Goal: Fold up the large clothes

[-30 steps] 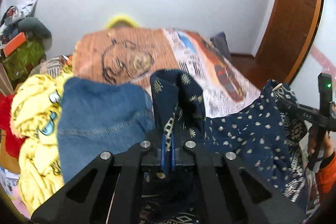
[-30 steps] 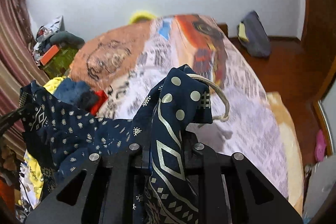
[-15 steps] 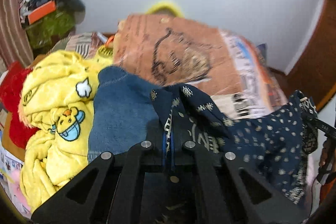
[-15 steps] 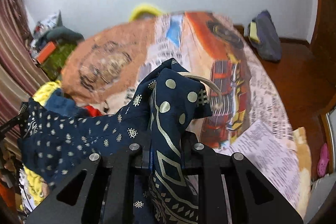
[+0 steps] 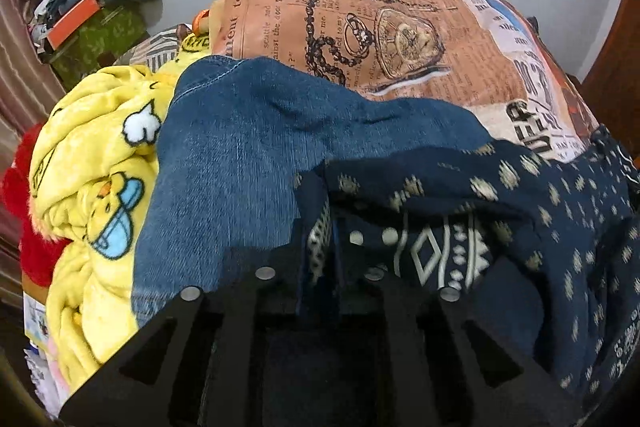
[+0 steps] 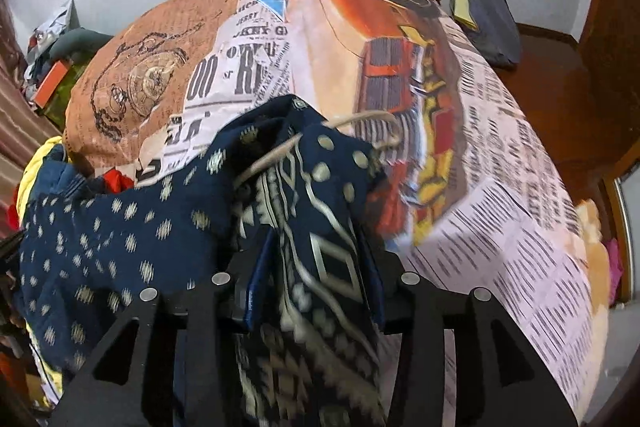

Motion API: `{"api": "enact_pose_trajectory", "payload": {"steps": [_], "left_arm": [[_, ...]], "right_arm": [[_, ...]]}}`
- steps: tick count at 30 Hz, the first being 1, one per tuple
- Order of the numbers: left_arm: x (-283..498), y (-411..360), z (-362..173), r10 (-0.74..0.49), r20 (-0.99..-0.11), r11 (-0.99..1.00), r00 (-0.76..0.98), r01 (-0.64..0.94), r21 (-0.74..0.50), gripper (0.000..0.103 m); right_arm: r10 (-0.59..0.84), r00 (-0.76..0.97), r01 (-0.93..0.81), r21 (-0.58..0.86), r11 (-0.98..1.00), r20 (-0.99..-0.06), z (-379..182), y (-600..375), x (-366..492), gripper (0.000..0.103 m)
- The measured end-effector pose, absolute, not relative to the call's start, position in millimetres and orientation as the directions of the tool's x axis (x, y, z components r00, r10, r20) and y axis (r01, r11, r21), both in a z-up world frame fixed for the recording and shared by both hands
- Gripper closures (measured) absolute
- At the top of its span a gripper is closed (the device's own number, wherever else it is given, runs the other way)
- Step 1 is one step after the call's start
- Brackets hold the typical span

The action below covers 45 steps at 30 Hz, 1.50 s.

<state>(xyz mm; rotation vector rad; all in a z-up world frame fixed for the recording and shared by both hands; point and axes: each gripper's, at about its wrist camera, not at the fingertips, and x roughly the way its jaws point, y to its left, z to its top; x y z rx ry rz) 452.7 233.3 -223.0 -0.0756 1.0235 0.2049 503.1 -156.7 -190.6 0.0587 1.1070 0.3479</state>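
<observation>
A navy garment with pale dots and diamond bands [image 5: 540,195] stretches between both grippers, low over the bed. In the left wrist view my left gripper [image 5: 320,227] has a folded edge of it between its fingers; the jaws are opening, a narrow gap showing. In the right wrist view the garment [image 6: 100,227] sags to the left, and its beige drawstring [image 6: 360,117] loops over the top. My right gripper [image 6: 314,243] is opening too, its blue pads standing clear of the patterned band that hangs loosely between them.
The bed wears a newspaper-print cover [image 6: 500,187]. Blue jeans [image 5: 240,147], a yellow cartoon blanket [image 5: 92,147] and something red and fluffy [image 5: 24,187] are piled on its left side. Clutter [image 5: 92,19] stands by the left wall. A dark bag [image 6: 488,15] lies on the wooden floor.
Both grippers sank toward the bed and tipped further down, lowering the garment onto the pile. Both pairs of jaws parted, the right one more widely.
</observation>
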Motion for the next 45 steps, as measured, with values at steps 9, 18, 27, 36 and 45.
{"api": "enact_pose_trajectory", "payload": {"steps": [9,18,27,36,45], "left_arm": [[400.5,219.3,-181.8,0.119,-0.832,0.985,0.542,-0.171,0.029,0.045],[323.9,204.4,-122.8,0.083,-0.775,0.993,0.626,-0.113,0.016,0.024],[244.3,203.4,-99.5,0.01,-0.745,0.997,0.667,-0.061,-0.041,0.006],[192.6,213.7,-144.3,-0.08,-0.81,0.985,0.58,-0.079,-0.154,0.006],[174.5,202.8,-223.2,-0.184,-0.892,0.968,0.413,-0.079,-0.236,0.006]], "right_arm": [[0.278,0.428,-0.321,0.143,0.936,-0.86,-141.0,-165.9,440.7,0.059],[0.286,0.539,-0.351,0.098,0.931,-0.792,-79.7,-169.5,366.4,0.031],[0.309,0.609,-0.356,0.096,0.929,-0.73,-44.0,-174.1,302.8,0.02],[0.291,0.618,-0.379,0.048,0.924,-0.731,-63.3,-177.5,248.1,0.02],[0.24,0.504,-0.333,0.07,0.94,-0.83,-122.4,-190.4,226.8,0.02]]}}
